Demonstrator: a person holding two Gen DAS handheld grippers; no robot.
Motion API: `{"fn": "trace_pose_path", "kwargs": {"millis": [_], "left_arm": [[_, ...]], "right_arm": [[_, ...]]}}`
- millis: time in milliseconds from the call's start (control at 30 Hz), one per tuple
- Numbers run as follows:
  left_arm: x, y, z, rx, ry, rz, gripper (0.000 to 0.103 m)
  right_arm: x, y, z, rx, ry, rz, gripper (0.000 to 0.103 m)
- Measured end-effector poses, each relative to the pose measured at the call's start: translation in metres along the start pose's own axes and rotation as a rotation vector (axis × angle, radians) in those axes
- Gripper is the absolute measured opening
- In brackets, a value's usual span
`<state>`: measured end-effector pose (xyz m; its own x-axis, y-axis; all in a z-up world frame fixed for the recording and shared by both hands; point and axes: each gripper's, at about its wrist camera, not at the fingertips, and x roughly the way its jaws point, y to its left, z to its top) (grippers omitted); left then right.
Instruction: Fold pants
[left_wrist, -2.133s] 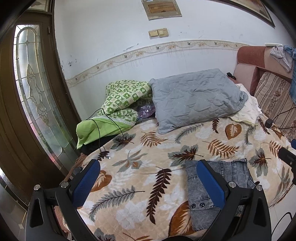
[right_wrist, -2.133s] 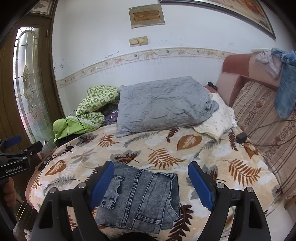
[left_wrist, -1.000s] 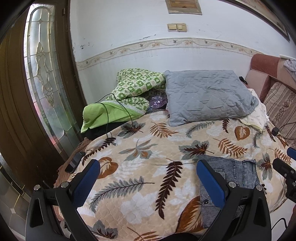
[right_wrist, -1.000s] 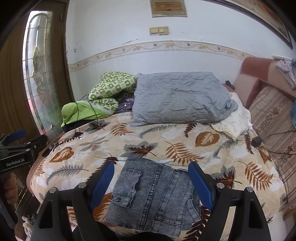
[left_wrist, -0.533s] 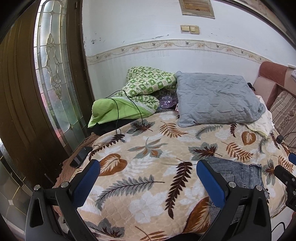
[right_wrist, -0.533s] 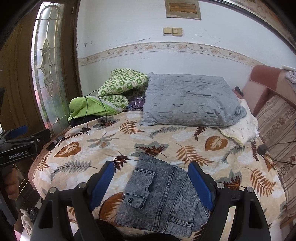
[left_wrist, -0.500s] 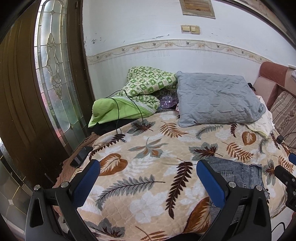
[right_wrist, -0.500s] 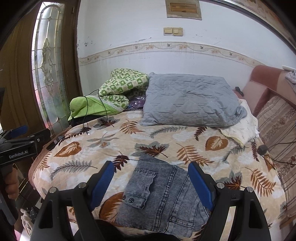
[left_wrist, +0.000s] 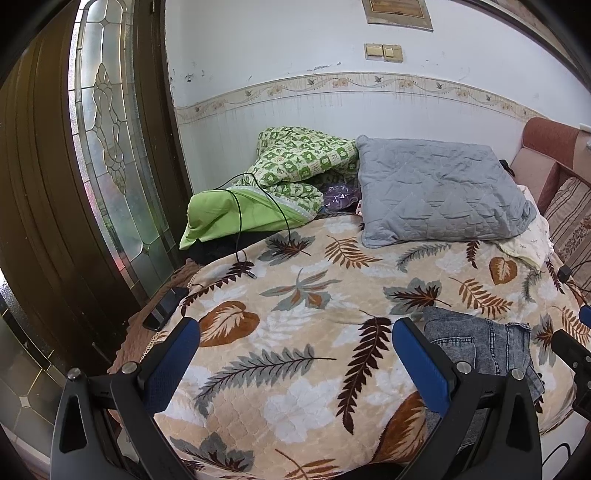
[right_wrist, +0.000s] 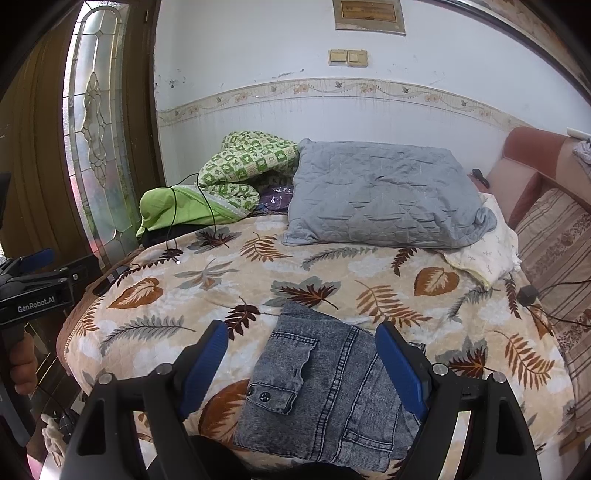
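Note:
The grey denim pants (right_wrist: 325, 387) lie folded into a compact stack near the front edge of the bed, a buttoned pocket flap on top. In the left wrist view the pants (left_wrist: 484, 343) show at the lower right, partly behind a finger. My right gripper (right_wrist: 303, 365) is open and empty, held above the pants without touching them. My left gripper (left_wrist: 295, 358) is open and empty over the leaf-patterned bedspread (left_wrist: 295, 295), to the left of the pants. The left gripper also shows at the left edge of the right wrist view (right_wrist: 33, 284).
A grey pillow (right_wrist: 380, 199), a green checked quilt (right_wrist: 243, 170) with a black cable (left_wrist: 258, 206) and a white cloth (right_wrist: 484, 251) lie at the bed's far side. A phone (left_wrist: 164, 308) sits at the bed's left edge by the wooden door (left_wrist: 74, 166). A striped sofa (right_wrist: 554, 240) borders the right.
Both grippers have drawn back from the bed and turned left, so the pants sit further right and lower in view. The pants have not moved. Both grippers stay open.

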<state>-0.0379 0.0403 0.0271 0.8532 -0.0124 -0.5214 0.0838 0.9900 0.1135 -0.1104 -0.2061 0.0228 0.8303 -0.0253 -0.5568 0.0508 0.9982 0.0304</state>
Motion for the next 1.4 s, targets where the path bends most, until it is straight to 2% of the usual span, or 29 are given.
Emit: {"fn": "trace_pose_path", "kwargs": {"millis": [933,1400], "left_arm": [[0.002,-0.057,0.008,0.118,0.012,0.005,0.103],[-0.002,-0.055,0.007,0.111,-0.004,-0.027,0.103]], "right_arm": [[0.018,-0.057,-0.015,0.110,0.009,0.011,0.084],[0.013,-0.051,-0.010,0.095,0.001,-0.002,0.084]]}}
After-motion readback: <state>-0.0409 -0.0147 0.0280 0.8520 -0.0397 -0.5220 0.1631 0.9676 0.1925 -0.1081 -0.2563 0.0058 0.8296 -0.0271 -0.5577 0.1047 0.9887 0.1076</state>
